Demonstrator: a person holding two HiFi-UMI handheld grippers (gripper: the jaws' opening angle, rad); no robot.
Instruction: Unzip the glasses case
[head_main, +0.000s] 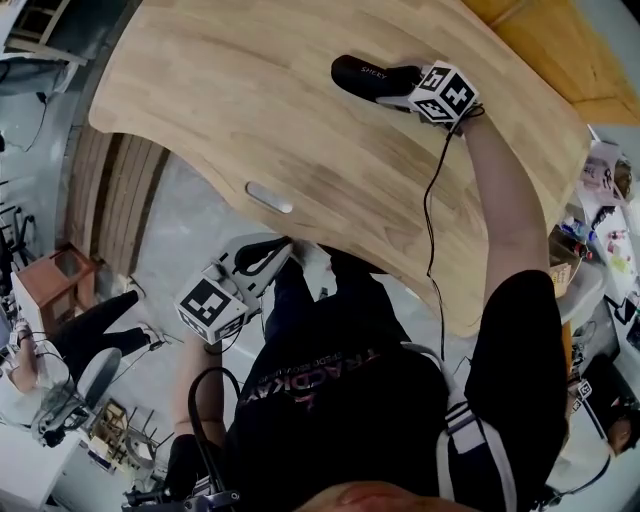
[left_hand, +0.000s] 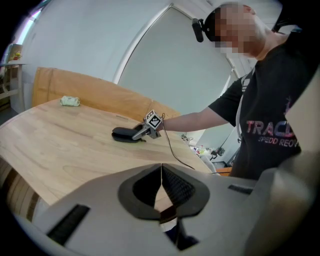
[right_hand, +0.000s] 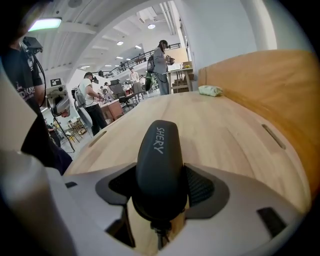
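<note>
A black glasses case (head_main: 362, 75) marked "SHERY" lies flat on the far part of the wooden table (head_main: 230, 90). My right gripper (head_main: 392, 88) is on the case's near end, a pad against each side. In the right gripper view the case (right_hand: 160, 155) fills the gap between the jaws of that gripper (right_hand: 160, 192), and its zip pull (right_hand: 160, 231) hangs at the near end. My left gripper (head_main: 268, 256) hangs below the table's near edge, shut and empty. From the left gripper view (left_hand: 161, 181) the case (left_hand: 124, 134) shows far off.
A small green packet (right_hand: 210, 90) lies at the table's far end. A slot (head_main: 270, 197) sits near the table's front edge. The right gripper's cable (head_main: 432, 230) trails over the table. A chair (head_main: 60, 275) stands on the floor at left; people work in the background.
</note>
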